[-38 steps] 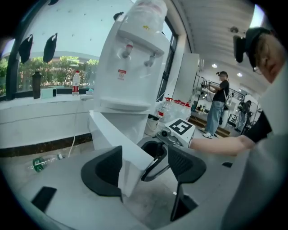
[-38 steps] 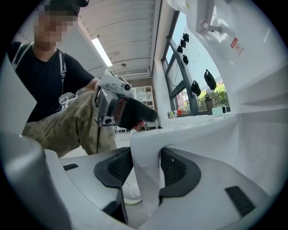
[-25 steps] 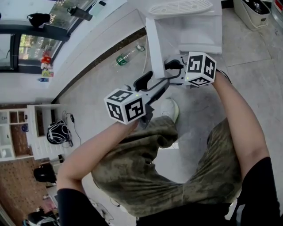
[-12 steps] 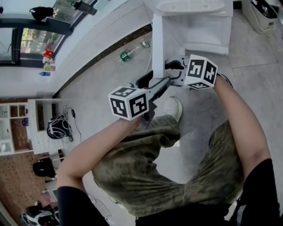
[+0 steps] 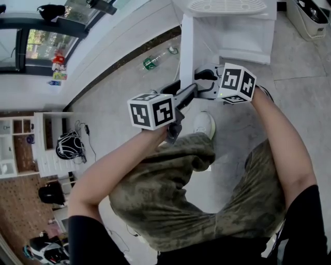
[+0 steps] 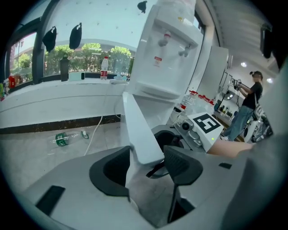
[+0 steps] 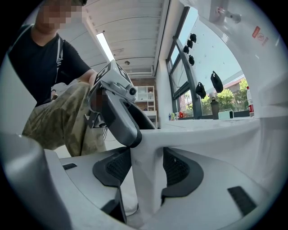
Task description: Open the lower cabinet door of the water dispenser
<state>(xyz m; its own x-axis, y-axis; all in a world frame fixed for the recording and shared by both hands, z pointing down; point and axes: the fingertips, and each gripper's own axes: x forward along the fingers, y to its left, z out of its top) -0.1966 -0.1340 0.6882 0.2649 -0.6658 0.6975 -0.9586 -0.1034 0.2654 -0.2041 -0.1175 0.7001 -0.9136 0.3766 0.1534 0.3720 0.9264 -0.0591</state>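
The white water dispenser (image 5: 227, 31) stands at the top of the head view, seen from above. Its lower cabinet door (image 5: 186, 46) is swung out, edge-on towards me. My right gripper (image 5: 199, 77) is shut on the door's edge (image 7: 150, 166), both pads pressing on the panel. My left gripper (image 5: 192, 90) comes in from the left just below it. Its jaws have just been closing, and the door's lower corner (image 6: 137, 130) now sits between them with the pads (image 6: 180, 164) against it. The right gripper (image 6: 198, 128) shows beyond the door in the left gripper view.
A green bottle (image 5: 150, 63) and a white cable (image 5: 175, 67) lie on the floor left of the door, by the wall. My white shoe (image 5: 205, 124) is just below the grippers. A bin (image 5: 305, 15) stands at top right. Another person (image 6: 245, 112) stands far off.
My left gripper has moved up and right to the door's edge and its jaws have closed on it. The right gripper has stayed on the door.
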